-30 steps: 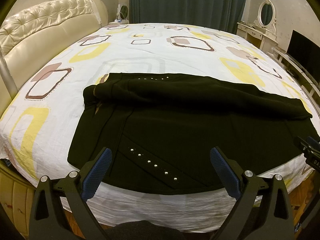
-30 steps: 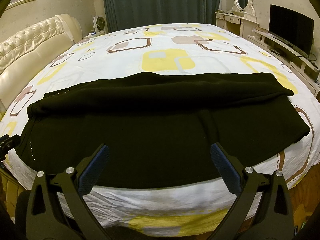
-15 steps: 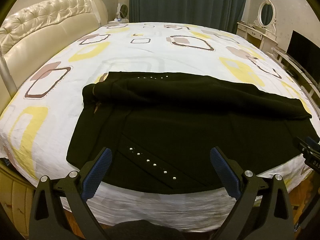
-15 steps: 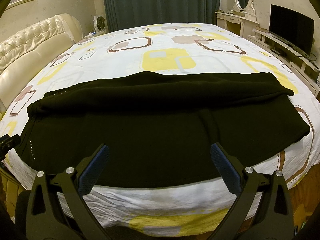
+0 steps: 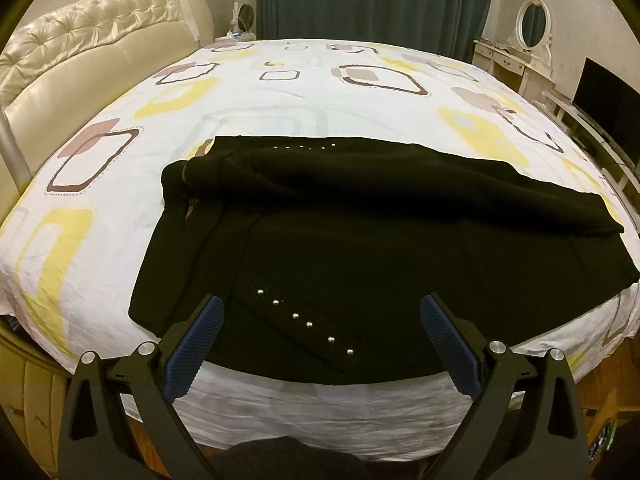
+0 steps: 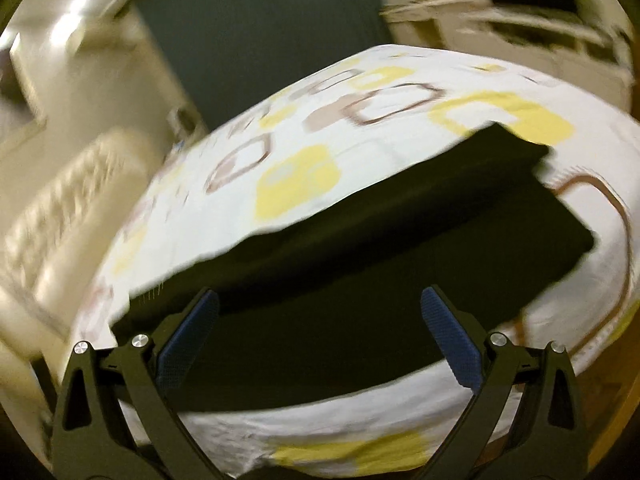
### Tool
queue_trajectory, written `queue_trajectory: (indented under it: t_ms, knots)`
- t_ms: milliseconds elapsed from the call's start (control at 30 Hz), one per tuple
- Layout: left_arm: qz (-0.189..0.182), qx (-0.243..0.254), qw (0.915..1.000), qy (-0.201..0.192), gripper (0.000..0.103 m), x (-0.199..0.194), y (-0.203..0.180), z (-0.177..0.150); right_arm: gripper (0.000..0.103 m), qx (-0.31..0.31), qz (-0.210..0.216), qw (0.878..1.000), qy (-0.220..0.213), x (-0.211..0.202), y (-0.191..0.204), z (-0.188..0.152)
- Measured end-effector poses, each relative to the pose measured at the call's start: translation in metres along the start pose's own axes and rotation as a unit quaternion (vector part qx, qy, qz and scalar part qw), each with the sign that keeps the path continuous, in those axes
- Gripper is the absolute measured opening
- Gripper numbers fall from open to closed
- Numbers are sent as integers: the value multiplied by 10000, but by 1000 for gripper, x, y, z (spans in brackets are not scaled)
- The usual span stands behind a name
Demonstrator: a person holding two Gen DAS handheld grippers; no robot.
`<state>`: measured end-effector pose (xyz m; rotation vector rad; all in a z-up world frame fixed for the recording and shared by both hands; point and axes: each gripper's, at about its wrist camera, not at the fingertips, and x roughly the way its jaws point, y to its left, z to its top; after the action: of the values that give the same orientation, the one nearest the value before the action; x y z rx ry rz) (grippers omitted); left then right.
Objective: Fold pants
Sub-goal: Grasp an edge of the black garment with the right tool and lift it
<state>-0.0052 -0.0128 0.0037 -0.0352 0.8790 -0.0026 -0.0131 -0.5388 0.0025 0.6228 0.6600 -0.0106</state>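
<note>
Black pants (image 5: 340, 248) lie across the near part of the bed, one leg folded over the other, waist at the left. Two rows of silver studs (image 5: 304, 322) show on them. My left gripper (image 5: 320, 312) is open and empty, above the pants' near edge by the studs. My right gripper (image 6: 320, 304) is open and empty, over the near edge of the pants (image 6: 380, 280). The right wrist view is tilted and blurred. The leg ends lie at the right (image 6: 560, 216).
The bed (image 5: 280, 92) has a white sheet with yellow and brown squares. A cream tufted headboard (image 5: 80, 56) stands at the left. Dark curtains (image 5: 372, 0) hang behind. A dressing table with mirror (image 5: 528, 40) and a TV (image 5: 612, 108) stand at the right.
The right gripper has swung and tilted quickly; its view is now rotated and blurred. It is no longer visible at the right of the left wrist view. The left gripper has barely moved.
</note>
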Motion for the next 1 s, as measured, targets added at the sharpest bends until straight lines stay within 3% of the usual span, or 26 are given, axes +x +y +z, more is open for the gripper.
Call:
queue_trajectory:
  t_ms: [67, 167, 333, 433, 500, 567, 700, 733, 800, 833, 867, 1000]
  knots:
    - [4, -9, 10000, 5, 98, 1, 1, 0, 101, 816, -37, 9965, -170, -12, -48, 13]
    - [-4, -40, 10000, 57, 98, 4, 3, 0, 101, 2190, 114, 9751, -333, -21, -131, 23]
    - [59, -55, 9998, 157, 98, 11, 6, -2, 101, 3125, 76, 9493, -328, -10, -217, 35]
    - [101, -60, 9997, 212, 98, 15, 7, -4, 101, 3458, 295, 9377, -139, 8, -238, 33]
    - [115, -74, 9996, 239, 98, 17, 9, -4, 101, 3463, 333, 9375, 16, 20, -239, 33]
    - [135, -96, 9995, 265, 98, 19, 11, -4, 101, 3250, 212, 9454, 137, 31, -234, 35]
    - [109, -166, 9993, 325, 98, 21, 16, -4, 99, 2443, -478, 9677, 405, 40, -207, 45]
    - [88, -182, 9992, 341, 98, 21, 16, -4, 95, 2187, -629, 9727, 447, 41, -200, 46]
    - [58, -200, 9992, 352, 98, 22, 17, -3, 55, 1718, -811, 9801, 578, 43, -187, 50]
    - [55, -187, 9992, 345, 98, 22, 18, -3, 46, 1663, -696, 9816, 633, 45, -186, 51]
    - [56, -174, 9993, 340, 98, 22, 17, -3, 29, 1679, -570, 9820, 654, 45, -184, 51]
    - [52, -162, 9993, 331, 98, 20, 17, -3, 20, 1054, -746, 9906, 441, 41, -151, 56]
